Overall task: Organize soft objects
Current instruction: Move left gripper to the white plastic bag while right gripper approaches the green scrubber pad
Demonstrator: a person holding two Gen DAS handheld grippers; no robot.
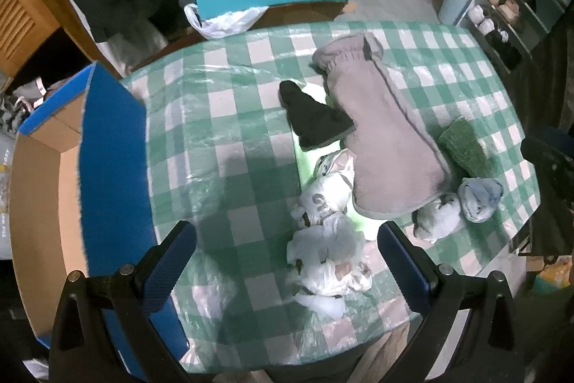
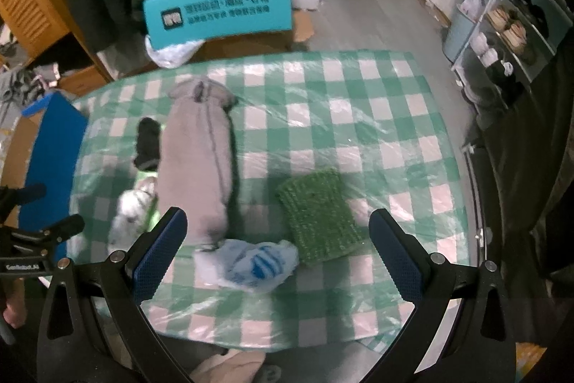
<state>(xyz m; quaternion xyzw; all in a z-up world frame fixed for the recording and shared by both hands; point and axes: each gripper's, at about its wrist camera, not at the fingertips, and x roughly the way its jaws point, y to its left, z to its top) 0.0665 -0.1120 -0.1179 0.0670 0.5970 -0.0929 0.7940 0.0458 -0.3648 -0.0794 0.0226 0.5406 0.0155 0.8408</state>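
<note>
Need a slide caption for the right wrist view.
Open right gripper above the blue-striped sock, beside the green knit piece on the checked table.

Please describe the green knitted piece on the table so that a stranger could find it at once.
Start at the table with the green and white checked cloth, and find the long grey garment lying on it. To its right, apart from it, lies the green knitted piece, a flat rectangle. It alone is dark green with a coarse ribbed texture; the bundle beside it is pale blue and white.

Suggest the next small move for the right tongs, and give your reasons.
Probably lower the right tongs onto the blue-and-white sock bundle and close. Both the right and the left tongs are open and empty; the bundle lies loose on the checked tablecloth, just ahead between the right fingers, nearer than the green knitted piece.
</note>
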